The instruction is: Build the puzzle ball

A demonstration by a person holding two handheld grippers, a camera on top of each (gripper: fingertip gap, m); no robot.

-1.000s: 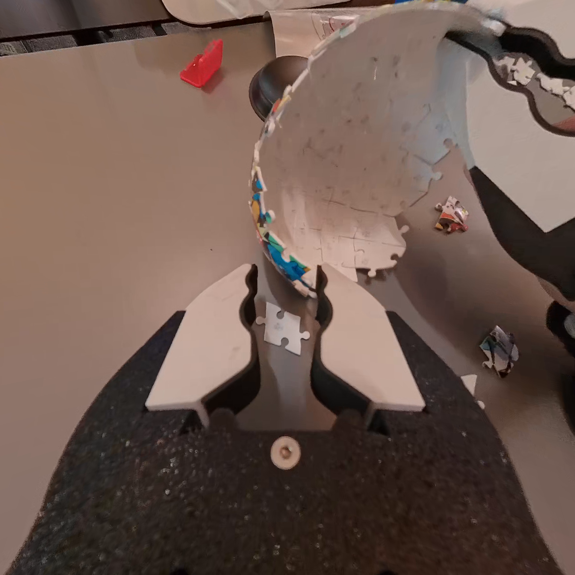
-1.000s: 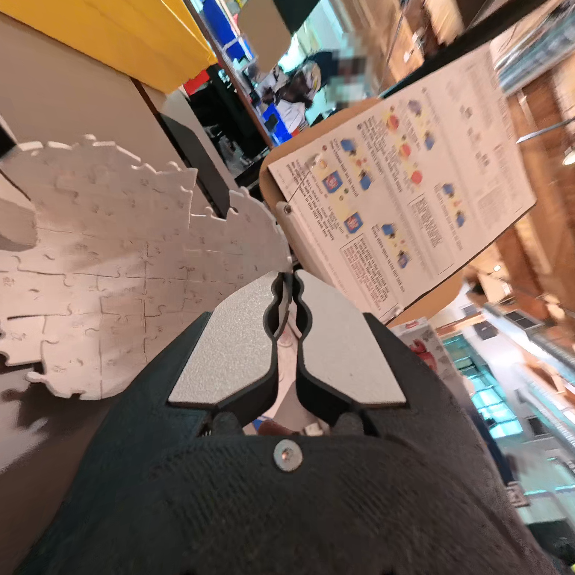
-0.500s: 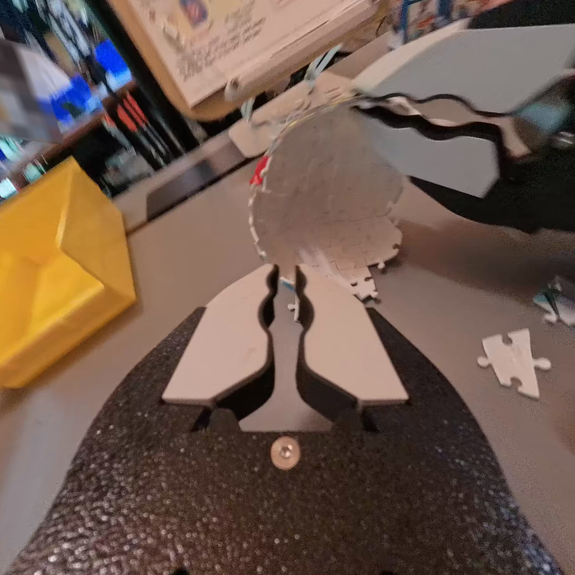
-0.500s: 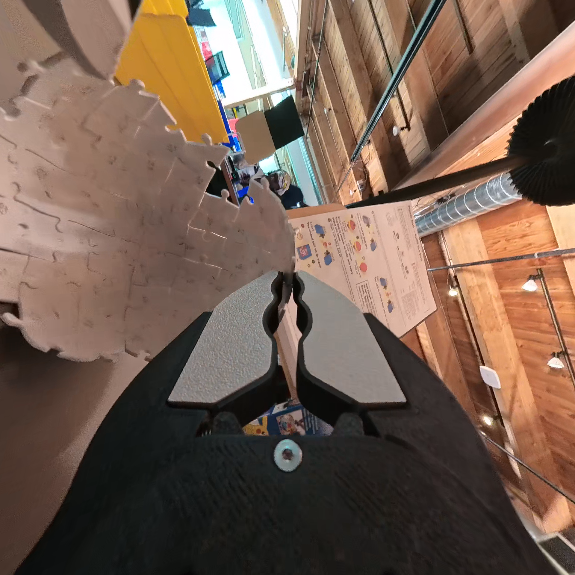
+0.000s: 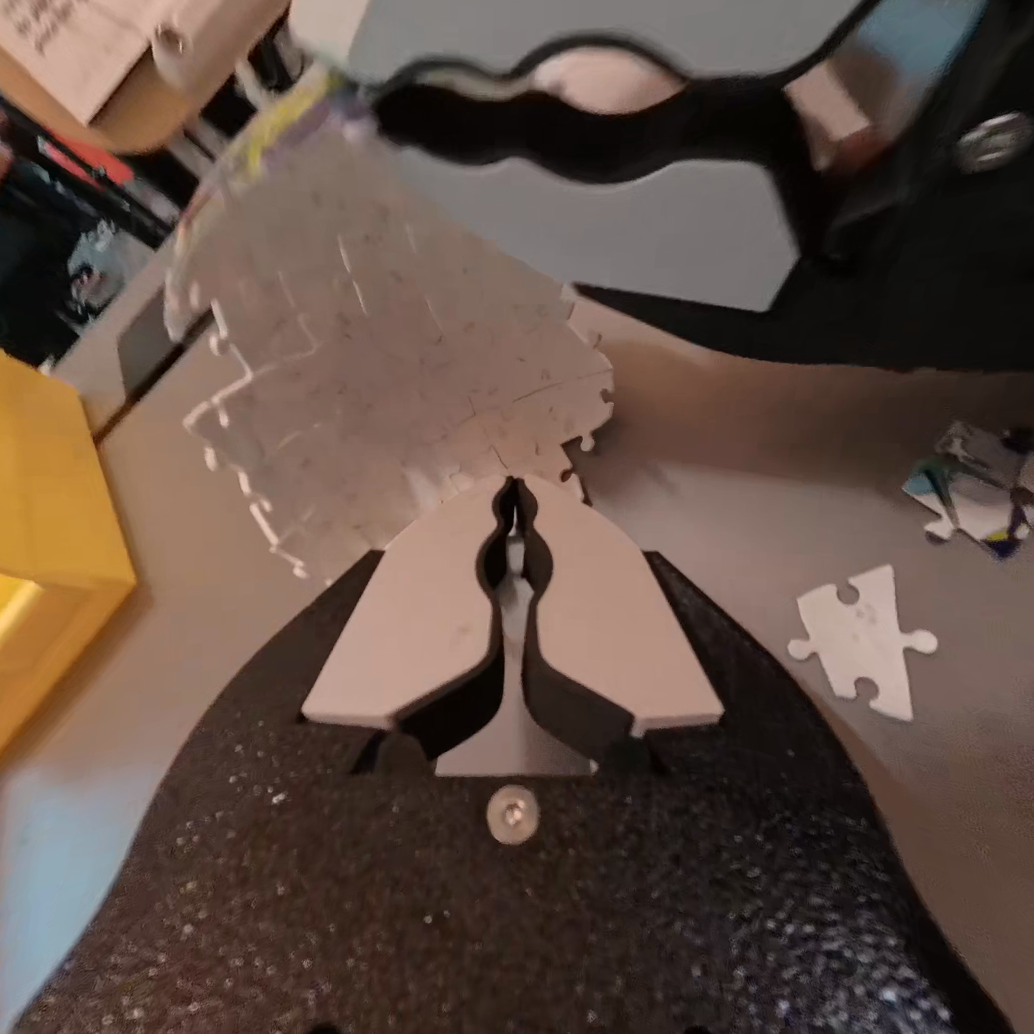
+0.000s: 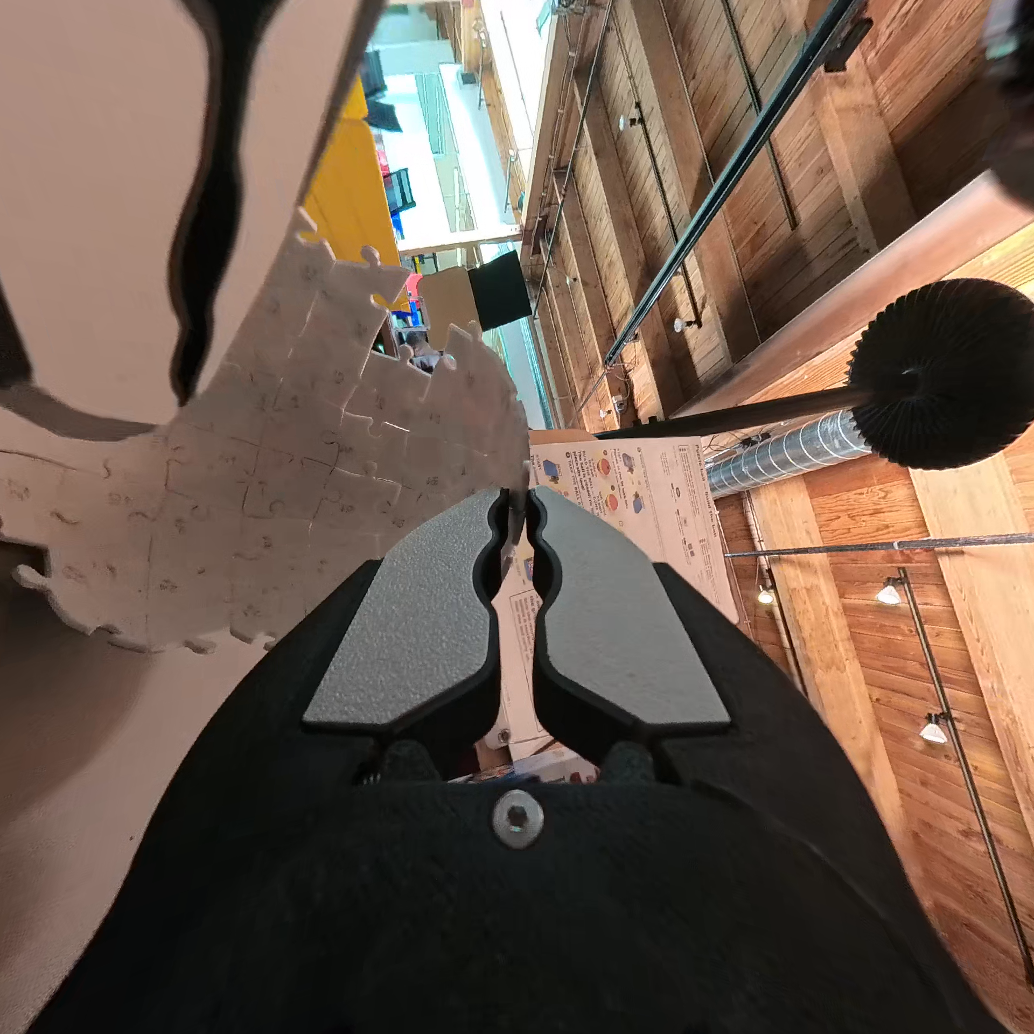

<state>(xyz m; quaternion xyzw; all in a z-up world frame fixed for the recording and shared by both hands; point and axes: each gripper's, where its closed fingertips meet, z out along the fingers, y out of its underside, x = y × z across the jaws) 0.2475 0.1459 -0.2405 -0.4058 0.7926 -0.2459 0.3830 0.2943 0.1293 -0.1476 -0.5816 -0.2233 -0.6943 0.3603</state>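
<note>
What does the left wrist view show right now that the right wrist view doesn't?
Only the left wrist view shows the table with a loose white puzzle piece lying face down, a small cluster of coloured pieces and a yellow bin.

Only the right wrist view shows the wooden ceiling, a silver duct and an instruction sheet.

Both show the curved, partly built puzzle ball shell, white inner side facing the cameras, pinched at opposite edges by the left claw and the right claw.
</note>
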